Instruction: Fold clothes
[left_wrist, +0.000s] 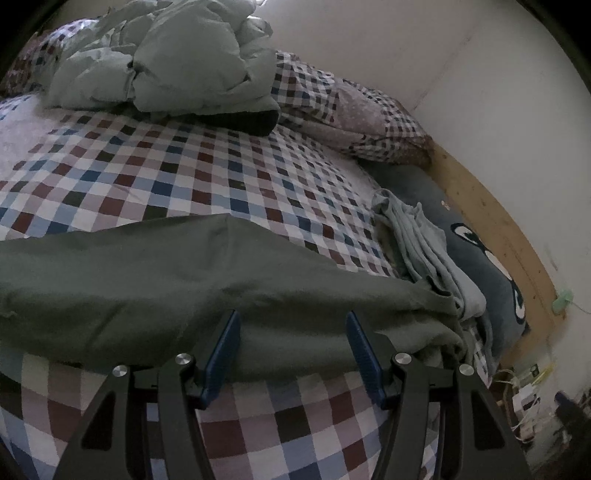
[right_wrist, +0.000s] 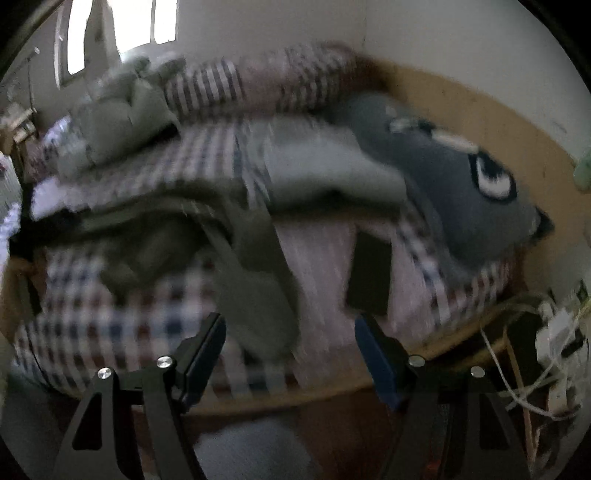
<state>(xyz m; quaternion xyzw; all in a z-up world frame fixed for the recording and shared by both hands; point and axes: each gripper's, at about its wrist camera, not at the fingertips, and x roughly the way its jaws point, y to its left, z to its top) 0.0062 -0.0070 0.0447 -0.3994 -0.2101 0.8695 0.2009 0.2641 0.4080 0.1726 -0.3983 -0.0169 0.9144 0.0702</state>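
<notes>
My bed's checked sheet (left_wrist: 177, 162) fills the view, a pale green duvet (left_wrist: 166, 55) heaped at its far side near checked pillows (left_wrist: 351, 110), a blue plush pillow (left_wrist: 491, 258) by the wooden frame (left_wrist: 480, 206). The dark green garment (left_wrist: 166, 273) lies spread along the near edge beside folded pale clothes (left_wrist: 424, 251). My left claw (left_wrist: 291, 332) gapes over its hem, gripping nothing; my right claw (right_wrist: 290, 328), blurred, is wide and empty.

Garment (left_wrist: 155, 280) spread across bed (left_wrist: 155, 166); folded clothes (left_wrist: 424, 254) to its right, quilt (left_wrist: 166, 62) behind, against pillows (left_wrist: 351, 107).
</notes>
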